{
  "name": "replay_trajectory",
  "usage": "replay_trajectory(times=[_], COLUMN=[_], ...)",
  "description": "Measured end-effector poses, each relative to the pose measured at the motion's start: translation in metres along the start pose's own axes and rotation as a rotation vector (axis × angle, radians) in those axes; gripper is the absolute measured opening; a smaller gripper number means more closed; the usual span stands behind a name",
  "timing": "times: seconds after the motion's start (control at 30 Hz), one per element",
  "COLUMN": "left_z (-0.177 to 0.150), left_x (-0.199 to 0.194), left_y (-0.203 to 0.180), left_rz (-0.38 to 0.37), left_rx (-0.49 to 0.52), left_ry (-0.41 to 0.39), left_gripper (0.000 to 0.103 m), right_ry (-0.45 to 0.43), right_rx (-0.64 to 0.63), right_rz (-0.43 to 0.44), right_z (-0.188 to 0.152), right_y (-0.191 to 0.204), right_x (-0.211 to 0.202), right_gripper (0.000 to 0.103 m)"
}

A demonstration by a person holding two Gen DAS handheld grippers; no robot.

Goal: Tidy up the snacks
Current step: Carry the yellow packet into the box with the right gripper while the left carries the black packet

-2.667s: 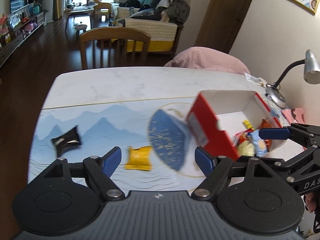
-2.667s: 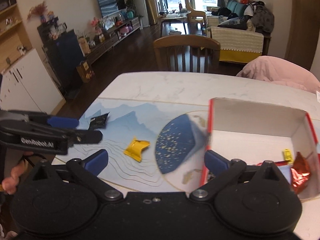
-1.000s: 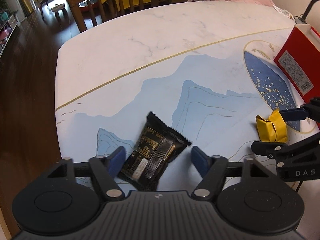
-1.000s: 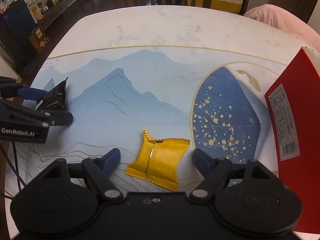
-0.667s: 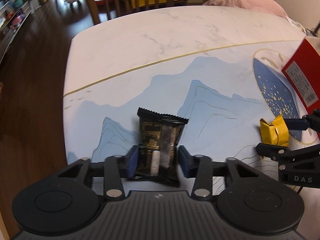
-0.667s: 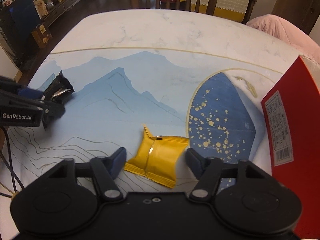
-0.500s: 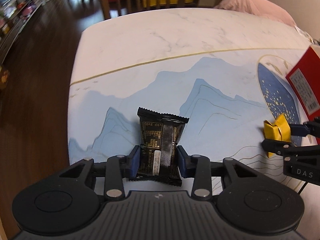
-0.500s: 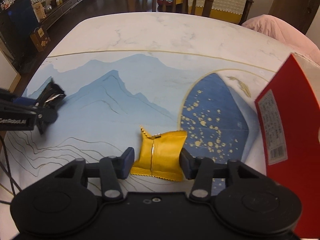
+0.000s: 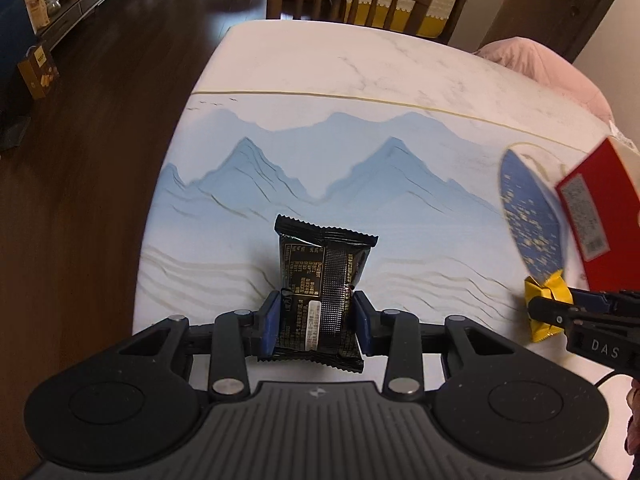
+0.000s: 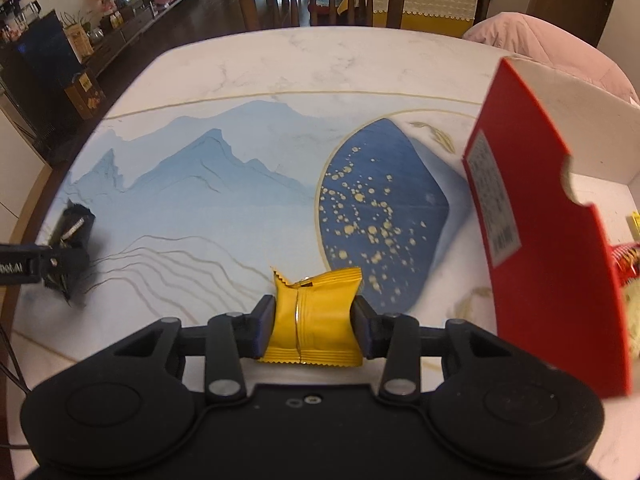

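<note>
Snacks are mid-pickup: left claw (image 9: 315,322) grips the black packet (image 9: 320,292), right claw (image 10: 314,326) pinches the yellow packet (image 10: 316,316) (its jaws have just been closing); next, carry both over the red box (image 10: 548,240).

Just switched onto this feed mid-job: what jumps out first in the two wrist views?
Each gripper is clamped on a snack: the left gripper holds a black packet, and the right gripper pinches a yellow packet, its jaws having just been closing. At the right edge stands the open red box, snacks already inside.
</note>
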State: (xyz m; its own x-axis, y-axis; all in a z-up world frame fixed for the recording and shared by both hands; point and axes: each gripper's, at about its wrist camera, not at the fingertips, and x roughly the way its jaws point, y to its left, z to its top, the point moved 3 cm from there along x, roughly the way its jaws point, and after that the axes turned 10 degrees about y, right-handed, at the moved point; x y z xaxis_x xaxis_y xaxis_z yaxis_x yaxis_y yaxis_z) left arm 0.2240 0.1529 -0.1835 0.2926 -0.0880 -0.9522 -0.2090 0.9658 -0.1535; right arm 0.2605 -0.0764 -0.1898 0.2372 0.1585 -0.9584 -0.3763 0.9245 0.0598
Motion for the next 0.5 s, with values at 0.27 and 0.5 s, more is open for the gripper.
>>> replay_trajectory(times=[0.27,0.5], left_z=[-0.027,-0.038], left_x=[-0.036,-0.069], left_y=[-0.026,-0.061], left_rz=[-0.038,-0.086], left_rx=[-0.010,0.049], left_ry=[-0.028,-0.048], left_gripper=[0.037,0.037], right_ry=[-0.051,-0.097], right_rx=[0.005,0.009], right_rz=[0.048,0.061], right_z=[-0.019,-0.034], right_y=[-0.007,-0.025], right_x=[-0.048,-0.091], right_gripper=[0.040,0.040])
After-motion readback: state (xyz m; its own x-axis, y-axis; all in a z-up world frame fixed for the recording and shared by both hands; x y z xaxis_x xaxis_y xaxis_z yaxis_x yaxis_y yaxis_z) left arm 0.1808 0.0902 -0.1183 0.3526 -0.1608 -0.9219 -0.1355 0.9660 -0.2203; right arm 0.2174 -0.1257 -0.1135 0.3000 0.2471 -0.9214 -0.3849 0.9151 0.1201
